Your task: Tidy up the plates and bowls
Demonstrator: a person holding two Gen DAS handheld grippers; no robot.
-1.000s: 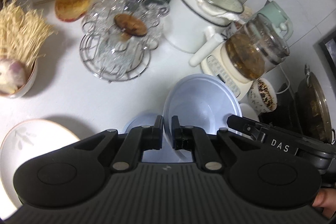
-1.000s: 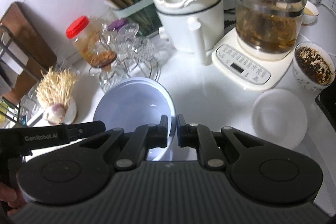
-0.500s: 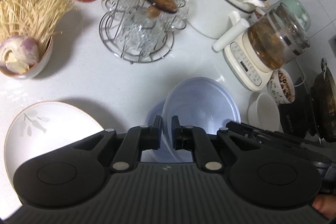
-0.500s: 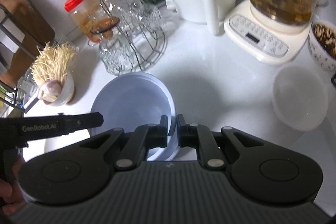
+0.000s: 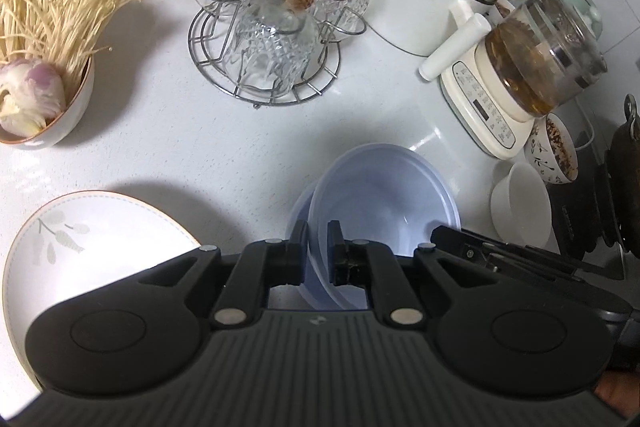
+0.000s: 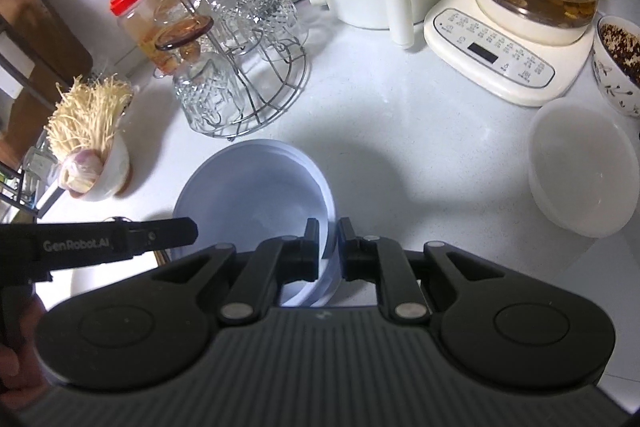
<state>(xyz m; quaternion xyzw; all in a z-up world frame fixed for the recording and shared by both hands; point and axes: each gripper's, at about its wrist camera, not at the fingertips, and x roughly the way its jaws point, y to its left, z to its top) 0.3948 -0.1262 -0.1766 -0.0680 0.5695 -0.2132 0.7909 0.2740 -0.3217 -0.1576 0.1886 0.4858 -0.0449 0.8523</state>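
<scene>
Both claws pinch blue bowl rim

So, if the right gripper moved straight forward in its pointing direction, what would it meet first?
The right gripper is already clamped on the blue bowl rim. Beyond that, the wire glass rack is probably next, though depth is unclear.

Both wrist views look down, close, apparently sharing blue bowl

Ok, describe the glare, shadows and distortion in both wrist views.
Left wrist view: fisheye bends the countertop; the leaf-patterned plate casts a soft shadow; the blue bowl is sharp. Right wrist view: the white bowl is washed out by glare; the gripper shadow darkens the counter beside the blue bowl.
</scene>
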